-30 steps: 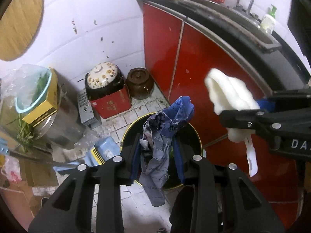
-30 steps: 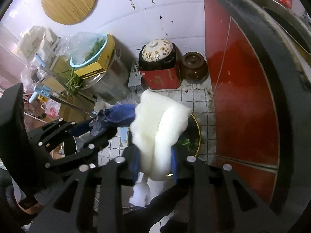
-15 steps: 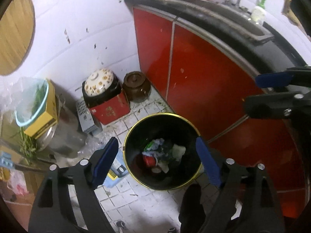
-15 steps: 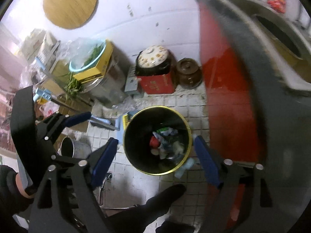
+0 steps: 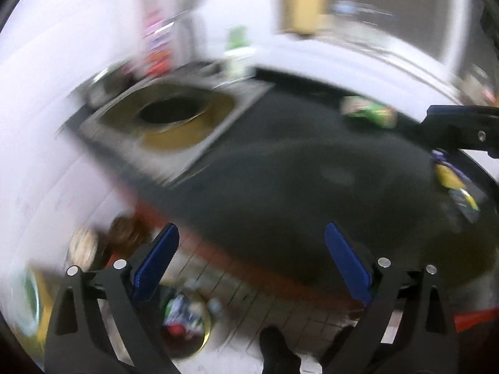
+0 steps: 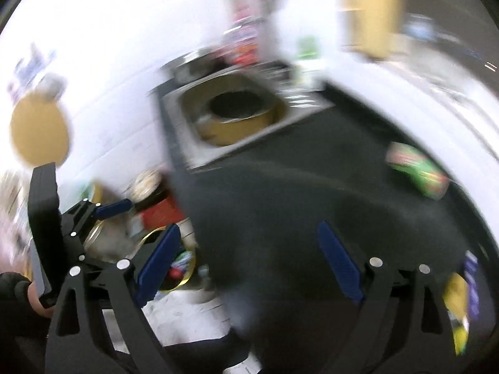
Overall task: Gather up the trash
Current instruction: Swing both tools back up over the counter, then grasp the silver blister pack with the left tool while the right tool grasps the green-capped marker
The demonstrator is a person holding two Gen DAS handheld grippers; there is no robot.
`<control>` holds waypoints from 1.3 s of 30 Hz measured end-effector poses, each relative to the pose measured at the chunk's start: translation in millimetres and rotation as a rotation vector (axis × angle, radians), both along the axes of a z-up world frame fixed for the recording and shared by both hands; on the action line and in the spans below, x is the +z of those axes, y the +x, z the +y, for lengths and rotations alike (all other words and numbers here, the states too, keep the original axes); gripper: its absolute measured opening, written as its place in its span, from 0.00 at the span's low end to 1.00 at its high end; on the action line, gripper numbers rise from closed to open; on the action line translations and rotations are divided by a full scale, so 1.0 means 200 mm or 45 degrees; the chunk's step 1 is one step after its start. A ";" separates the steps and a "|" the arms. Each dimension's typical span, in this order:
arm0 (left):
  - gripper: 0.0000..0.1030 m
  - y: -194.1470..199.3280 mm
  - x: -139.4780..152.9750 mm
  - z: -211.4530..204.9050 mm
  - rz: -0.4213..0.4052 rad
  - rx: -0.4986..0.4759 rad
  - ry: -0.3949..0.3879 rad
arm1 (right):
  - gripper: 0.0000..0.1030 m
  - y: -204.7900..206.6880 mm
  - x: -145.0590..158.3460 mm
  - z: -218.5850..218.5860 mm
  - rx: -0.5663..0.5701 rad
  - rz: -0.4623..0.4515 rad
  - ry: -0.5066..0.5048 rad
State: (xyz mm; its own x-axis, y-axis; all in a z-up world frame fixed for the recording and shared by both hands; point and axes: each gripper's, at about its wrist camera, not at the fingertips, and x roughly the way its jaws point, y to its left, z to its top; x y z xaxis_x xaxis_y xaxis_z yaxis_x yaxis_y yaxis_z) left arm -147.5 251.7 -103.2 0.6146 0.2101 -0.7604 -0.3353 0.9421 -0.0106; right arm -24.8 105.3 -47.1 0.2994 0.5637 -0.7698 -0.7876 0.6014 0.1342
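Both views are blurred by motion. My left gripper (image 5: 251, 249) is open and empty, held above the edge of the black countertop (image 5: 296, 180). My right gripper (image 6: 249, 249) is open and empty over the same countertop (image 6: 280, 205). The black gold-rimmed trash bin (image 5: 187, 330) stands on the floor below, with trash inside; it also shows in the right wrist view (image 6: 174, 265). A green wrapper (image 5: 369, 110) lies on the far right of the counter, also in the right wrist view (image 6: 418, 171). A yellow and purple wrapper (image 5: 455, 187) lies at the right edge, also in the right wrist view (image 6: 461, 302).
A steel sink (image 5: 168, 118) holding a yellow pot (image 6: 240, 115) sits at the counter's left end, with bottles behind it. Red cabinet doors (image 5: 218, 255) run below the counter. Pots and boxes (image 6: 152, 196) stand on the tiled floor by the wall.
A second ago both grippers held trash over the bin, then opened and dropped it in. Both have since swung up from the bin to the countertop, still open.
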 end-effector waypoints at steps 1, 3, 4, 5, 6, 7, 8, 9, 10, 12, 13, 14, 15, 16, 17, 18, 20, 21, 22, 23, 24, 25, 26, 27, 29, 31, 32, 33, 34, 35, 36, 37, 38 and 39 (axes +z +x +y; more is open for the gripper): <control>0.89 0.11 0.04 -0.12 -0.007 -0.086 0.008 | 0.84 0.05 0.03 -0.14 -0.081 -0.019 -0.004; 0.89 0.29 0.11 -0.32 -0.029 -0.239 0.008 | 0.84 0.11 0.07 -0.35 -0.190 -0.032 0.002; 0.89 0.34 0.12 -0.41 -0.041 -0.295 0.008 | 0.84 0.14 0.10 -0.51 -0.274 -0.054 0.003; 0.89 0.41 0.14 -0.52 -0.050 -0.357 0.005 | 0.84 0.16 0.11 -0.62 -0.322 -0.064 0.002; 0.89 0.47 0.17 -0.63 -0.052 -0.420 -0.002 | 0.84 0.18 0.12 -0.74 -0.378 -0.073 0.001; 0.89 0.51 0.18 -0.71 -0.055 -0.463 -0.007 | 0.84 0.20 0.12 -0.89 -0.453 -0.078 -0.003; 0.89 0.54 0.19 -0.79 -0.060 -0.511 -0.013 | 0.84 0.22 0.12 -0.98 -0.493 -0.078 -0.004; 0.89 0.58 0.20 -0.91 -0.064 -0.571 -0.015 | 0.84 0.22 0.12 -1.11 -0.550 -0.079 0.000; 0.89 0.60 0.21 -0.98 -0.064 -0.608 -0.014 | 0.84 0.22 0.11 -1.22 -0.593 -0.079 0.000; 0.89 0.63 0.21 -1.15 -0.064 -0.689 -0.005 | 0.84 0.23 0.10 -1.42 -0.675 -0.068 -0.005; 0.89 0.65 0.21 -1.20 -0.061 -0.716 0.000 | 0.84 0.23 0.09 -1.51 -0.708 -0.064 -0.003; 0.89 0.66 0.21 -1.25 -0.057 -0.740 0.008 | 0.84 0.21 0.10 -1.56 -0.727 -0.062 -0.002; 0.89 0.67 0.20 -1.30 -0.053 -0.761 0.015 | 0.84 0.21 0.09 -1.63 -0.748 -0.059 -0.001; 0.89 0.68 0.20 -1.35 -0.046 -0.788 0.020 | 0.84 0.20 0.09 -1.69 -0.763 -0.056 -0.002; 0.89 0.69 0.19 -1.37 -0.043 -0.798 0.025 | 0.84 0.19 0.08 -1.72 -0.771 -0.056 -0.004; 0.89 0.70 0.18 -1.40 -0.038 -0.809 0.033 | 0.84 0.19 0.07 -1.77 -0.776 -0.052 -0.003; 0.89 0.71 0.18 -1.43 -0.029 -0.821 0.039 | 0.84 0.17 0.05 -1.80 -0.778 -0.044 -0.002; 0.89 0.71 0.17 -1.44 -0.025 -0.824 0.043 | 0.84 0.17 0.04 -1.82 -0.778 -0.041 -0.001; 0.89 0.72 0.16 -1.46 -0.018 -0.825 0.053 | 0.84 0.18 0.03 -1.84 -0.771 -0.030 0.002; 0.89 0.73 0.15 -1.46 -0.012 -0.827 0.052 | 0.84 0.18 0.02 -1.84 -0.771 -0.027 0.000; 0.89 0.74 0.14 -1.47 -0.001 -0.837 0.043 | 0.84 0.19 0.01 -1.85 -0.770 -0.023 -0.001; 0.89 0.76 0.13 -1.48 0.007 -0.840 0.040 | 0.84 0.19 -0.01 -1.86 -0.770 -0.018 -0.001; 0.89 0.77 0.11 -1.50 0.026 -0.841 0.036 | 0.84 0.21 -0.03 -1.89 -0.771 -0.010 -0.005; 0.89 0.79 0.11 -1.51 0.040 -0.843 0.029 | 0.84 0.22 -0.05 -1.89 -0.775 -0.007 -0.011; 0.89 0.82 0.07 -1.57 0.073 -0.848 -0.028 | 0.84 0.25 -0.10 -1.94 -0.770 0.010 -0.009; 0.89 0.85 0.04 -1.63 0.105 -0.847 -0.082 | 0.84 0.29 -0.16 -1.99 -0.760 0.023 -0.017; 0.89 0.88 0.02 -1.66 0.126 -0.842 -0.099 | 0.84 0.31 -0.20 -2.02 -0.742 0.033 -0.022; 0.89 0.90 0.00 -1.70 0.143 -0.836 -0.111 | 0.84 0.34 -0.25 -2.05 -0.729 0.043 -0.034; 0.89 0.92 -0.02 -1.73 0.155 -0.827 -0.118 | 0.84 0.35 -0.28 -2.07 -0.720 0.050 -0.047; 0.89 0.94 -0.05 -1.76 0.173 -0.808 -0.135 | 0.84 0.38 -0.34 -2.11 -0.700 0.064 -0.063; 0.89 0.97 -0.07 -1.79 0.188 -0.792 -0.155 | 0.84 0.40 -0.38 -2.13 -0.686 0.074 -0.076; 0.89 1.00 -0.10 -1.83 0.205 -0.767 -0.184 | 0.84 0.43 -0.43 -2.15 -0.668 0.083 -0.093; 0.89 1.03 -0.14 -1.86 0.223 -0.738 -0.214 | 0.84 0.46 -0.48 -2.17 -0.652 0.085 -0.115; 0.89 1.07 -0.17 -1.89 0.244 -0.701 -0.234 | 0.84 0.48 -0.54 -2.19 -0.635 0.091 -0.134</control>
